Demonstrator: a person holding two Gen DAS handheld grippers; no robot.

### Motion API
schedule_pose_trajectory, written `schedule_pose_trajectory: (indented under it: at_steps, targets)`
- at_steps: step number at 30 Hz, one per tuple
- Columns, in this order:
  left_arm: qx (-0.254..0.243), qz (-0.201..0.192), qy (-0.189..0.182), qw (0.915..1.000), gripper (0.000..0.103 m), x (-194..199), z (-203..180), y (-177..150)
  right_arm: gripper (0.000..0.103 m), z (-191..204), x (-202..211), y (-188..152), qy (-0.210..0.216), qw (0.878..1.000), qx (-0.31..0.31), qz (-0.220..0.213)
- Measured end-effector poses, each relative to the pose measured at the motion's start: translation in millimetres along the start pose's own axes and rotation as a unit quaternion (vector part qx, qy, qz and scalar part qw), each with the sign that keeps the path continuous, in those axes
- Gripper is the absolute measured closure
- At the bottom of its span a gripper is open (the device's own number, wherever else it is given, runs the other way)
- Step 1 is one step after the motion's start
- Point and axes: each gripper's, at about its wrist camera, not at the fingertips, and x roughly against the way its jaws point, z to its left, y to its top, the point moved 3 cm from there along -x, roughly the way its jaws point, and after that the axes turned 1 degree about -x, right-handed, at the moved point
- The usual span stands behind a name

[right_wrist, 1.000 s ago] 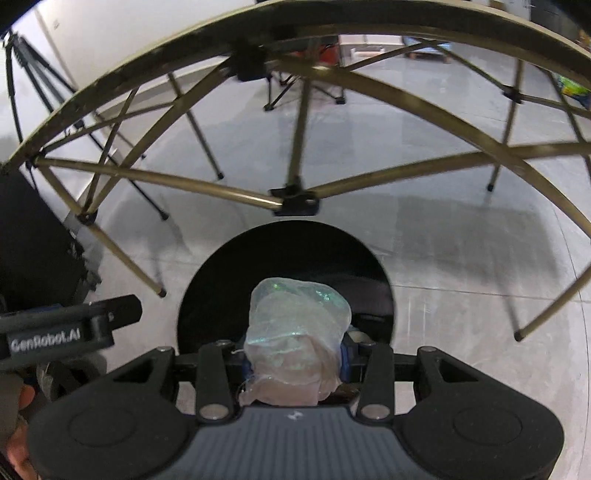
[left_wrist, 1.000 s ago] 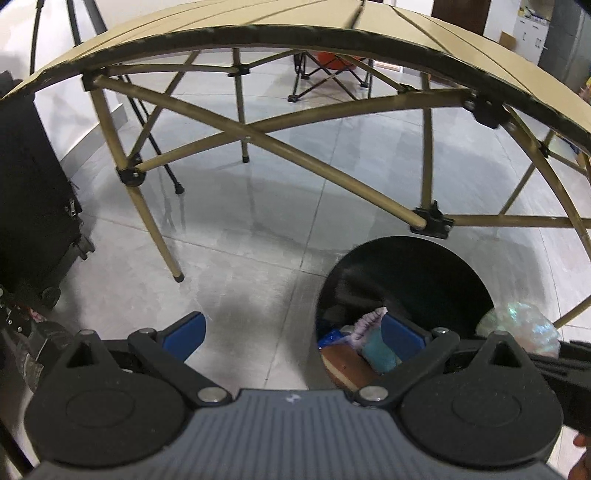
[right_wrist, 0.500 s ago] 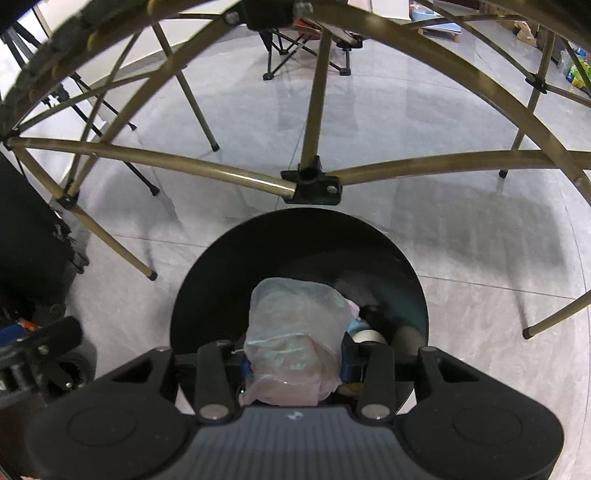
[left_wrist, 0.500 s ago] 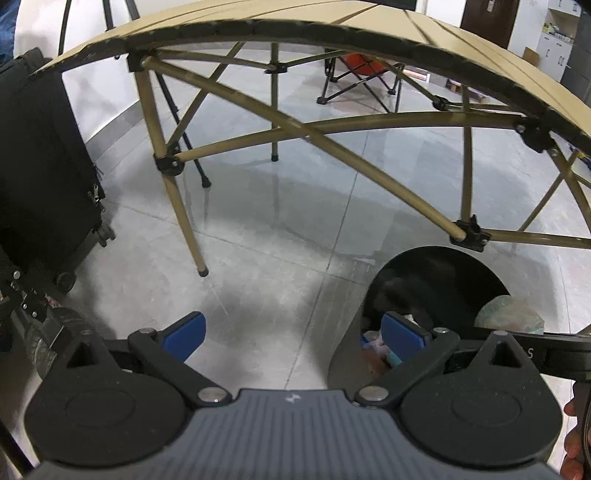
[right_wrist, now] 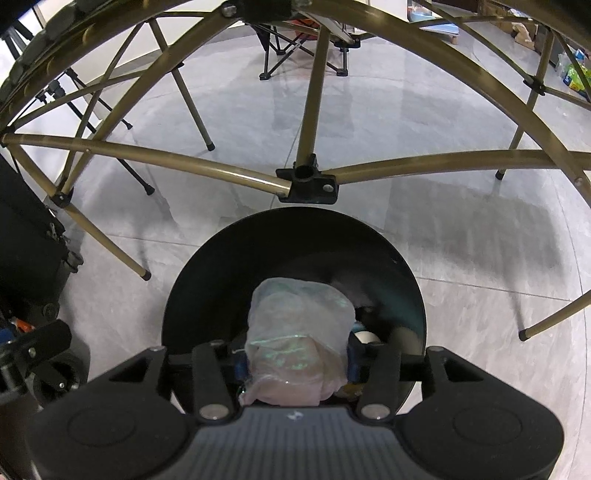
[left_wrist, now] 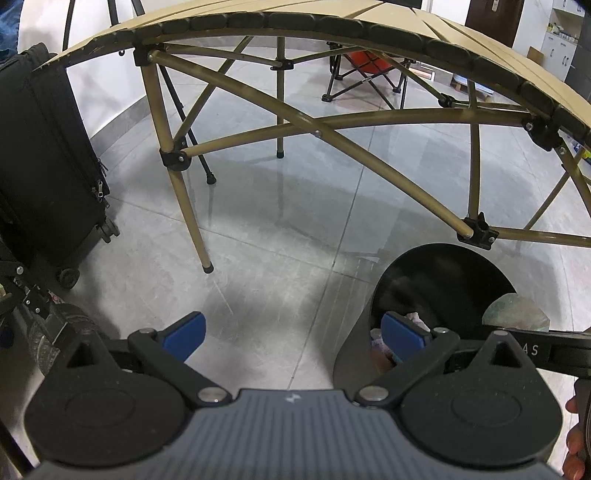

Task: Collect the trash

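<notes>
Right tongs point(right_wrist: 293, 363) clenched on crumpled translucent plastic bag point(right_wrist: 299, 325) above round black trash bin point(right_wrist: 229, 266); left tongs point(left_wrist: 293, 330) released, empty, beside bin.

Floor point(left_wrist: 295, 206): glossy grey tile, reflective. Folding tabletop point(left_wrist: 332, 22), tan slats on crossed brass-coloured legs point(left_wrist: 184, 206), arches overhead. Black wheeled suitcase point(left_wrist: 44, 166) at left. Folding camp chair point(left_wrist: 365, 74) behind, near white wall point(left_wrist: 107, 96). Dark door point(left_wrist: 491, 22) at far right.
</notes>
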Motion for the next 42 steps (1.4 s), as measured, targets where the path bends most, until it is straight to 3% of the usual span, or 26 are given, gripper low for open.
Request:
schedule_pose_trajectory:
  at_steps: [3, 6, 14, 21, 31, 42]
  targets:
    - [0.0, 0.0, 0.0, 1.0, 0.0, 0, 0, 0, 0.013, 0, 0, 1, 0.0, 1.0, 0.001, -0.001]
    - [0.0, 0.001, 0.0, 1.0, 0.0, 0, 0, -1, 0.0, 0, 1, 2, -0.006, 1.0, 0.005, -0.002]
    - [-0.005, 0.0, -0.002, 1.0, 0.0, 2, 0, -2, 0.0, 3, -2, -1, -0.011, 1.0, 0.013, 0.001]
    - [-0.017, -0.014, -0.018, 0.9996, 0.0, 17, -1, -9, 0.0, -2, 30, -15, -0.024, 0.999, 0.021, -0.027]
    - [-0.052, -0.073, -0.073, 0.9933, 0.0, 104, -13, -30, 0.0, -20, 141, -71, -0.005, 0.998, 0.007, -0.069]
    - [-0.084, -0.138, -0.109, 0.9808, 0.0, 222, -4, -61, 0.0, -22, 278, -125, 0.01, 0.987, 0.01, -0.162]
